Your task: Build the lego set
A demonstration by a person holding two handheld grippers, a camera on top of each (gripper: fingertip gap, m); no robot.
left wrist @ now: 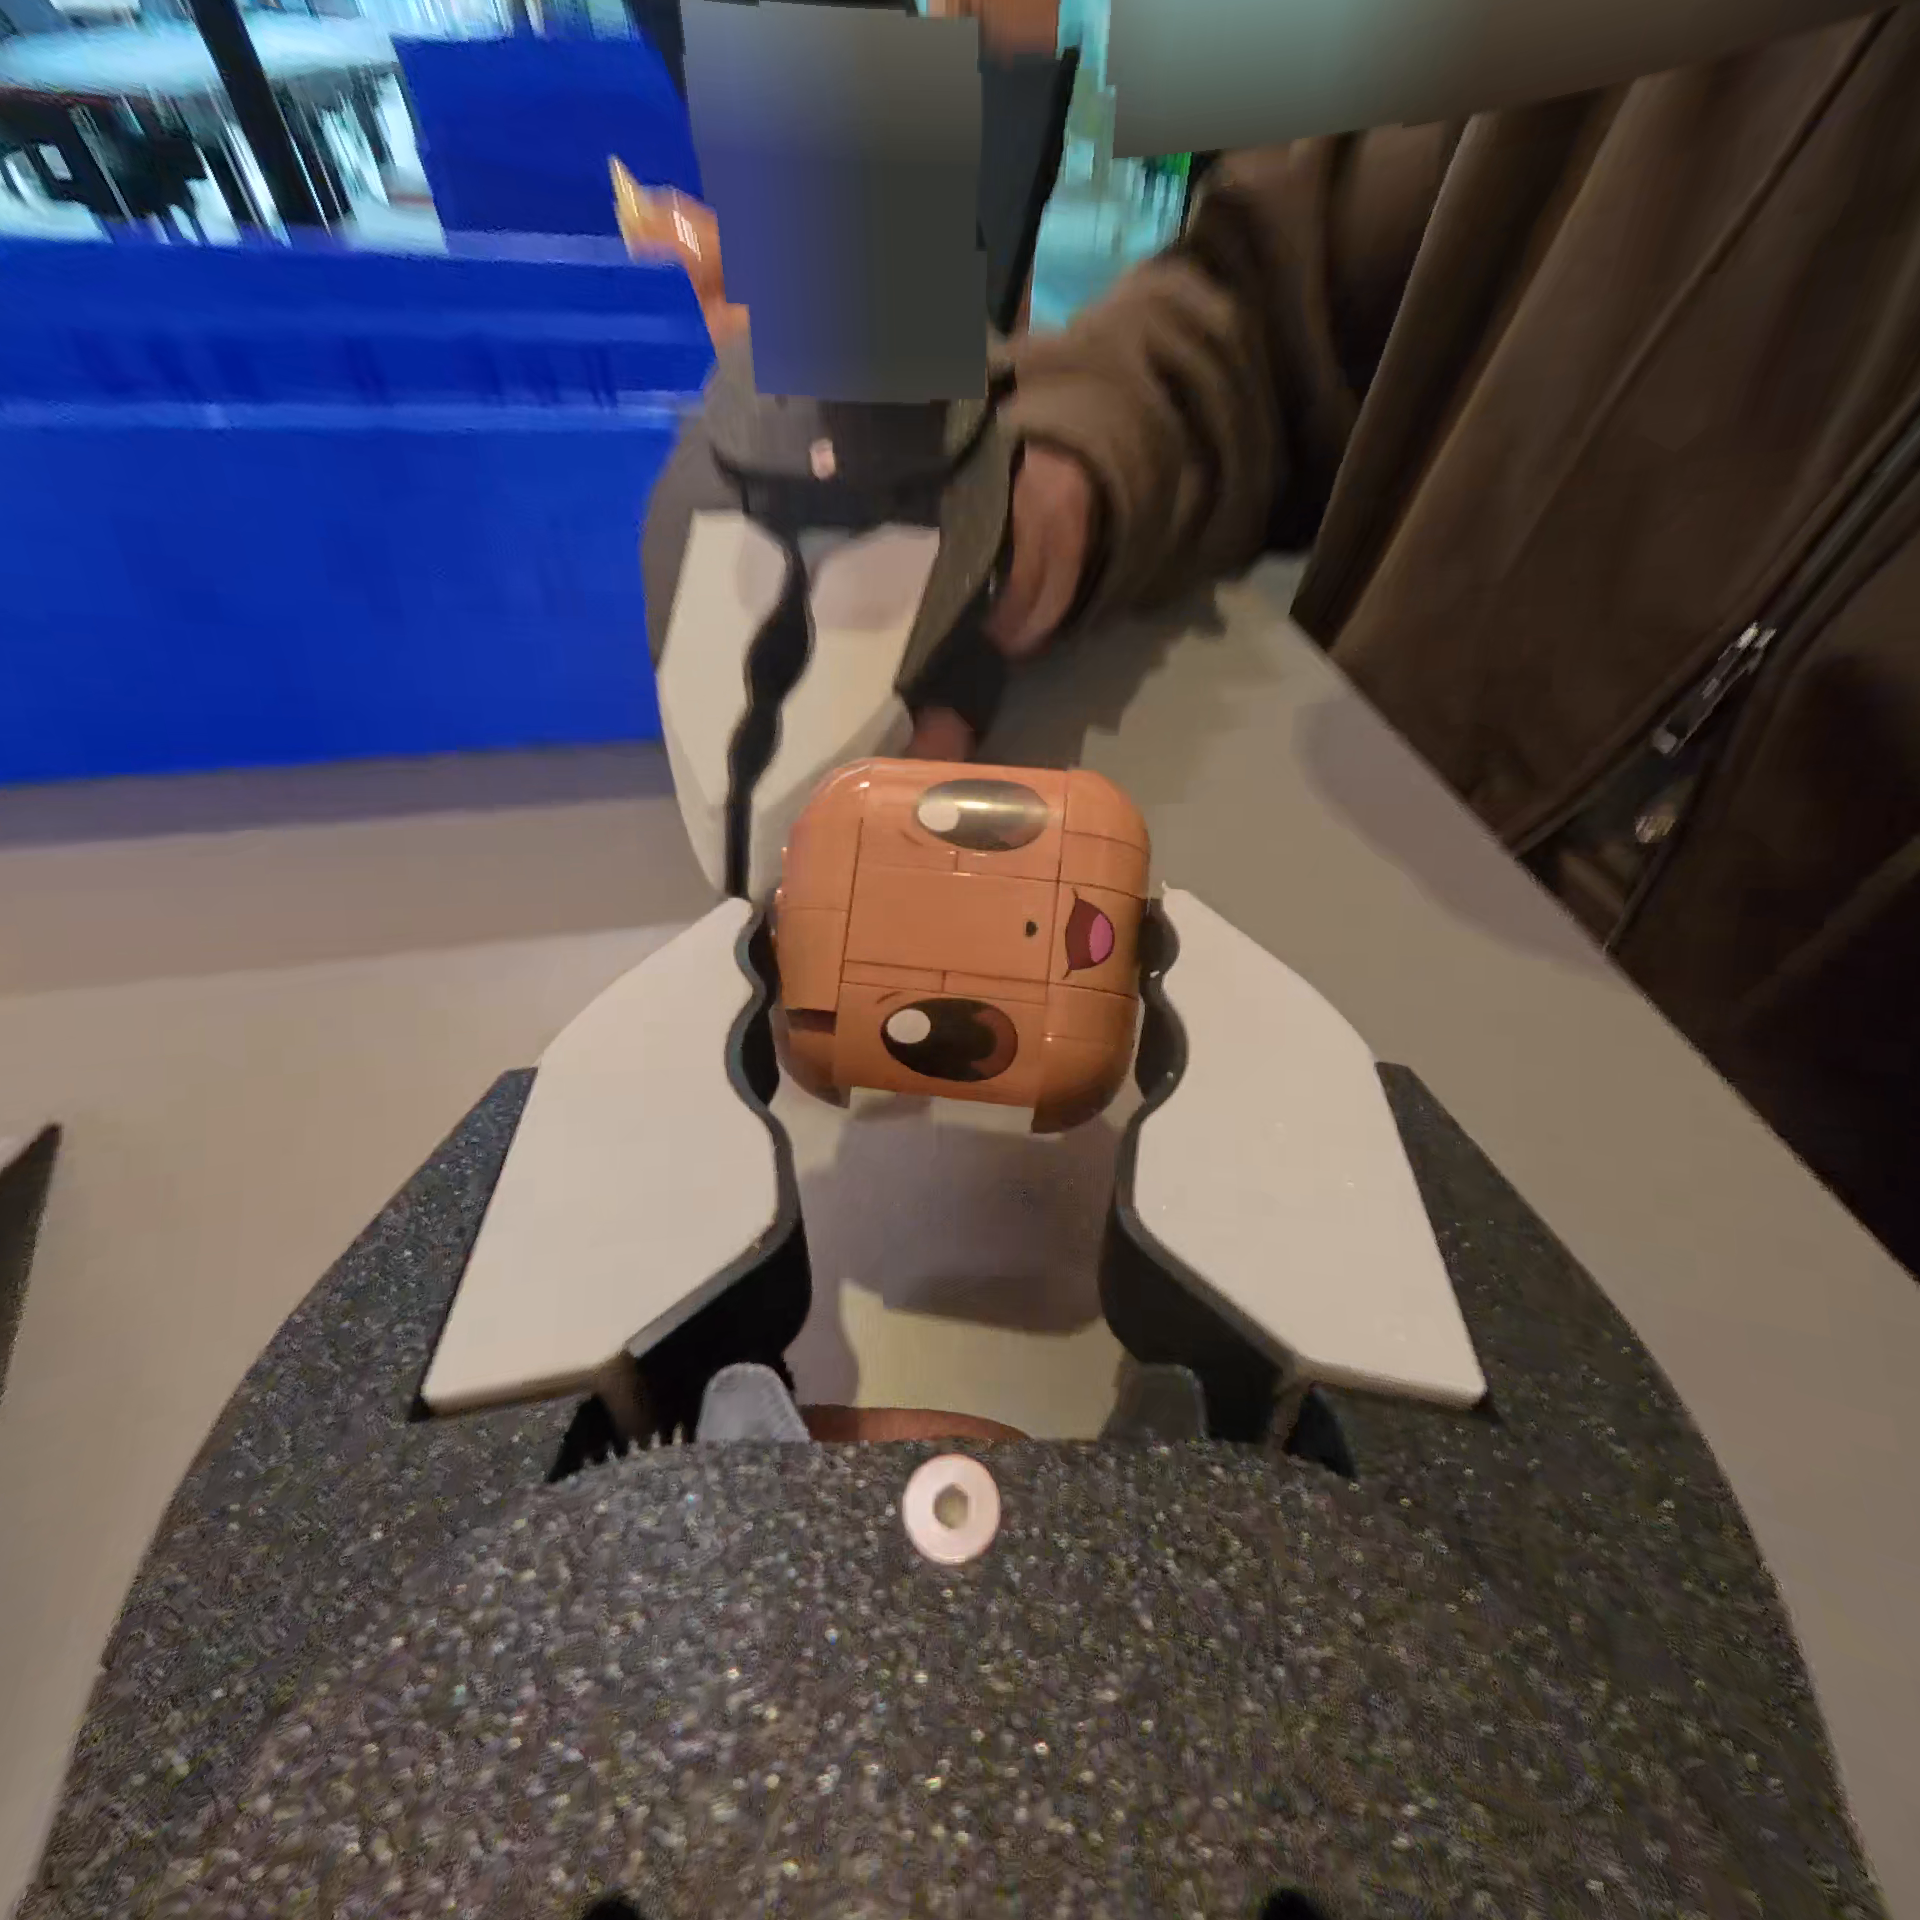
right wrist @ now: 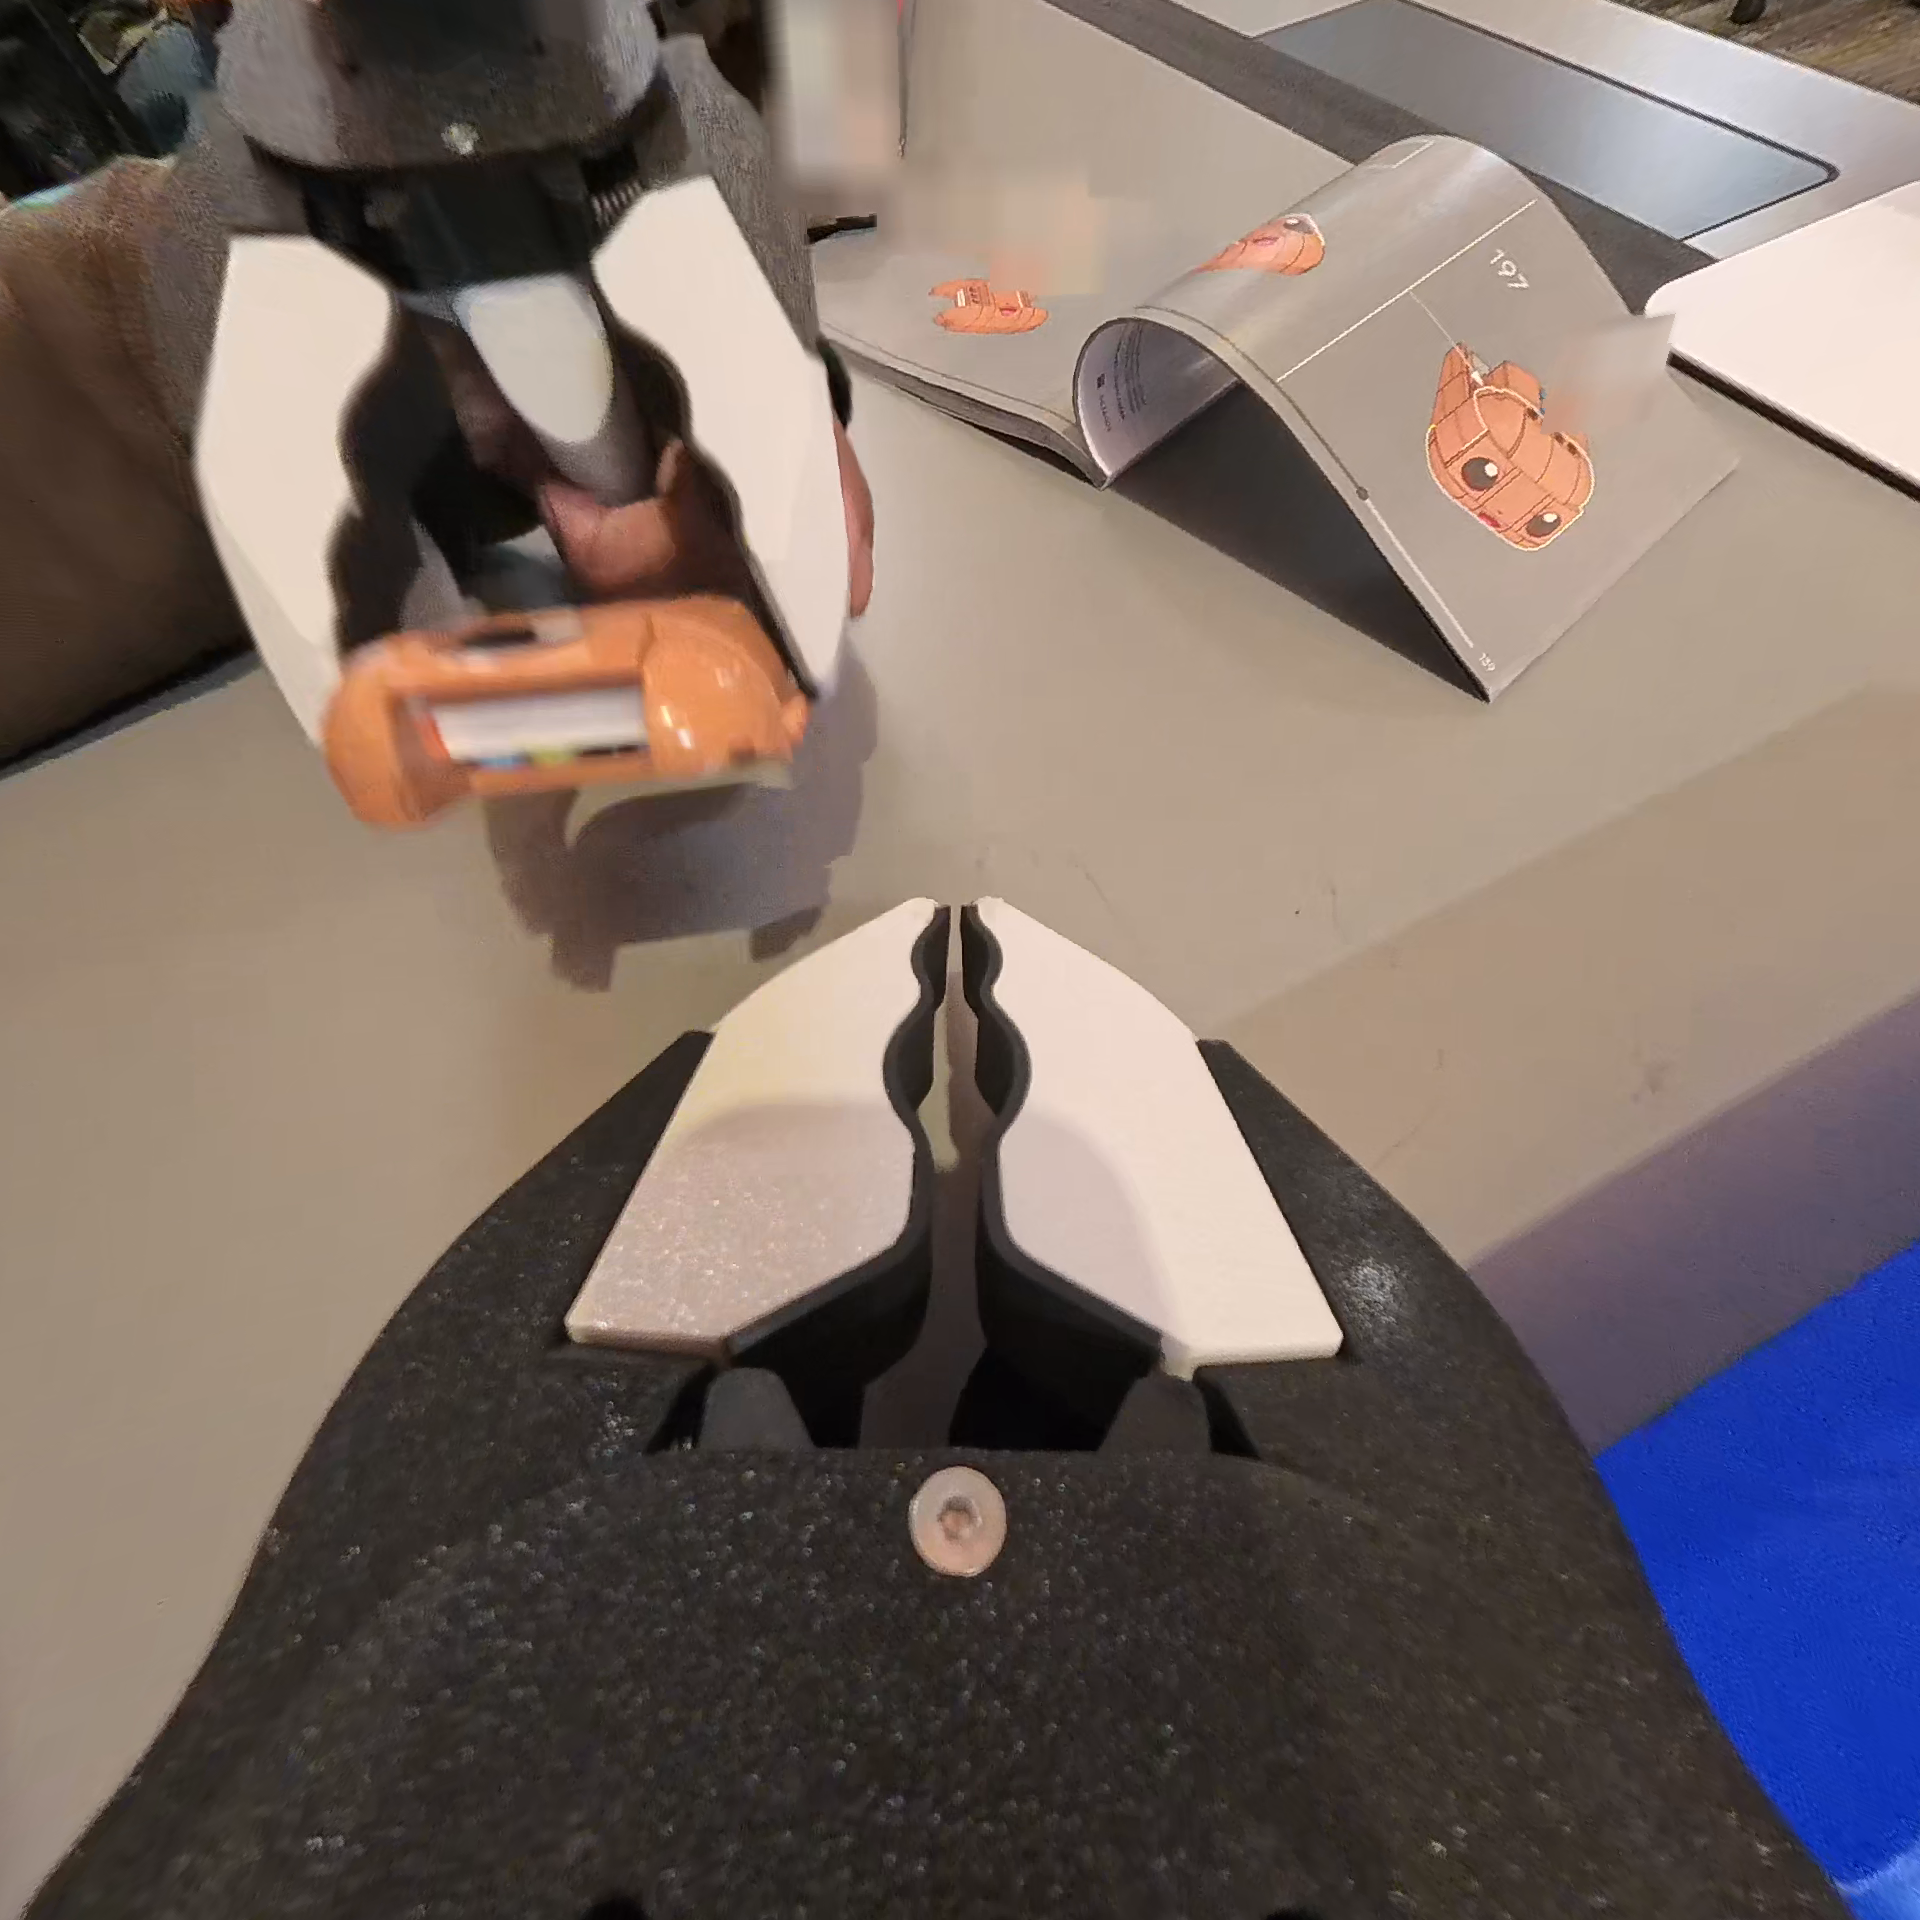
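Item: orange-brown lego head assembly (left wrist: 961,940), rounded block bearing printed eyes, nose dot and open mouth

Location: held clear of the grey table (left wrist: 260,1143), its shadow lying on the surface beneath; clamped between the two fingers of the left gripper (left wrist: 958,997), one finger against each side

Left gripper: jaws spread about as wide as the block and closed onto it; grip looks firm

Right gripper (right wrist: 956,920): jaws nearly together, only a thin slit between the tips, nothing held; it sits near the head but apart from it

Orientation: face turned sideways in the left wrist view, eyes stacked one above the other, mouth toward the right finger. In the right wrist view the assembly (right wrist: 566,712) shows its underside, an open cavity with pale and coloured bricks inside; long axis runs across the fingers, roughly level

Reference: instruction booklet (right wrist: 1351,416) lies open on the table, well apart, pages arched, showing drawings of the same head

Step, as judged: head largely built, being presented for inspection or for a further piece

Next move calls for: the right gripper to open, fetch a piece, and press it on while the left holds steady
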